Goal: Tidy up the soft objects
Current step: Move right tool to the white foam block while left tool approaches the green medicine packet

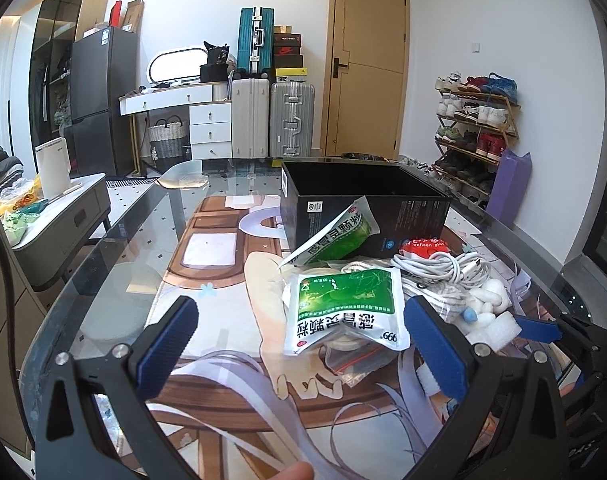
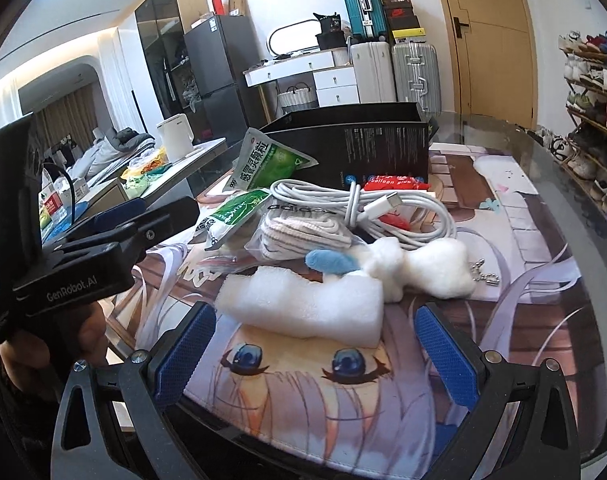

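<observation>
Glass covers the desk [image 1: 115, 264], and under the glass lies a printed cartoon mat; behind it stand a fridge, some suitcases, a wooden door and a shoe rack. On the left part of the desk nothing lies, so all the soft things are gathered toward the right side, close to an open black box [image 1: 363, 200]. I judge that this box is the place where the things must go, because it stands open just behind the pile.

From left to right in the left wrist view: the left claw [image 1: 299, 332] hangs low over the mat with its blue pads wide apart and holds nothing. Between these pads, a little further, lies a green and white medicine sachet [image 1: 343, 308] on top of a clear zip bag. A second sachet [image 1: 335, 236] leans against the wall of the box. More to the right there is a coiled white cable [image 1: 439, 266], a red packet, and a white plush toy [image 1: 487, 296].

In the right wrist view the right claw [image 2: 315, 344] is also spread open and empty. A white foam block [image 2: 307, 304] lies just in front of it, between the pads, so it seems the nearest thing to take. Behind the foam block lie a bagged pair of socks [image 2: 299, 232] and the plush toy with its small chain.
</observation>
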